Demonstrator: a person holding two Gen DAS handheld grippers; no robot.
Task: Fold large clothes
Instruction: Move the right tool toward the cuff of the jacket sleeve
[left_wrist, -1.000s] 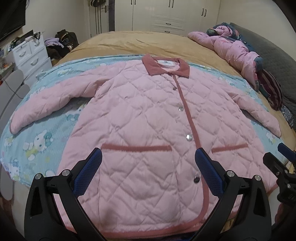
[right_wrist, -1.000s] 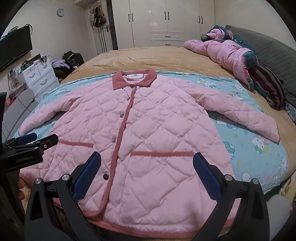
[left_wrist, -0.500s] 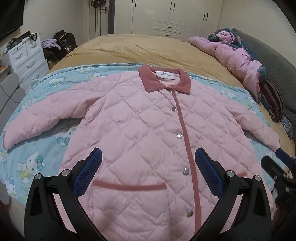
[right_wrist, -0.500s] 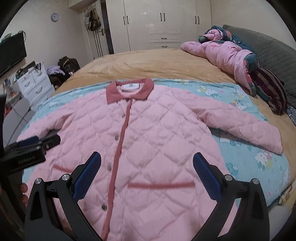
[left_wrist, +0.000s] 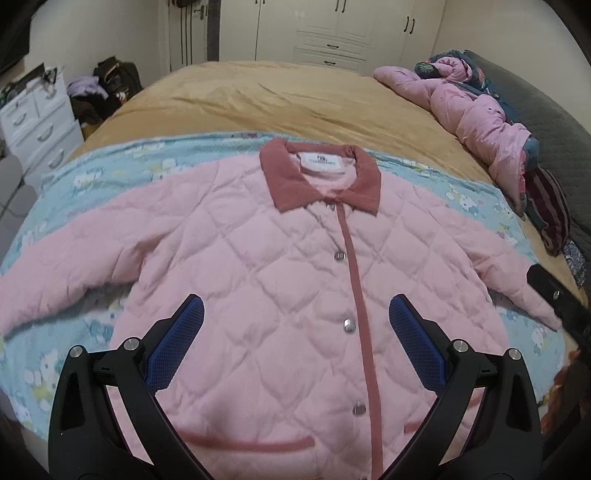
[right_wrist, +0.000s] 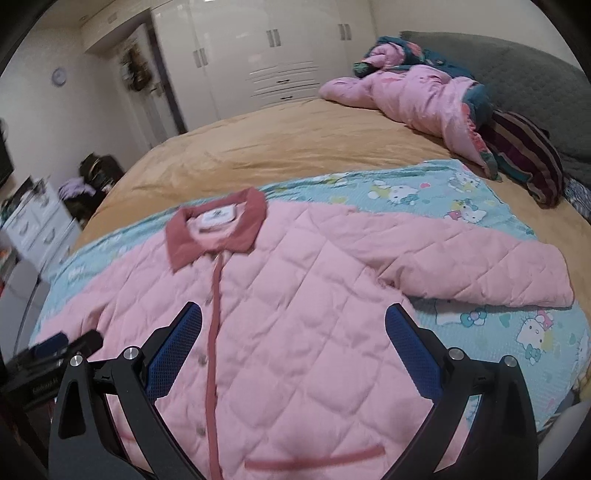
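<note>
Left wrist view: we see pink quilted jacket (left_wrist: 295, 295) spread flat, front up, buttoned, on blue cartoon sheet (left_wrist: 74, 184) over bed (left_wrist: 295, 92); sleeves out sideways, likely laid ready for folding. Left gripper (left_wrist: 295, 339) spread wide, holding nothing, above chest. Right gripper (right_wrist: 293, 343) equally wide, empty, over jacket's right half, near sleeve (right_wrist: 480, 266).

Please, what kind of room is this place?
Most likely a home bedroom: a large bed with a pink quilted jacket spread on it, white wardrobes behind, and a white drawer unit.
</note>
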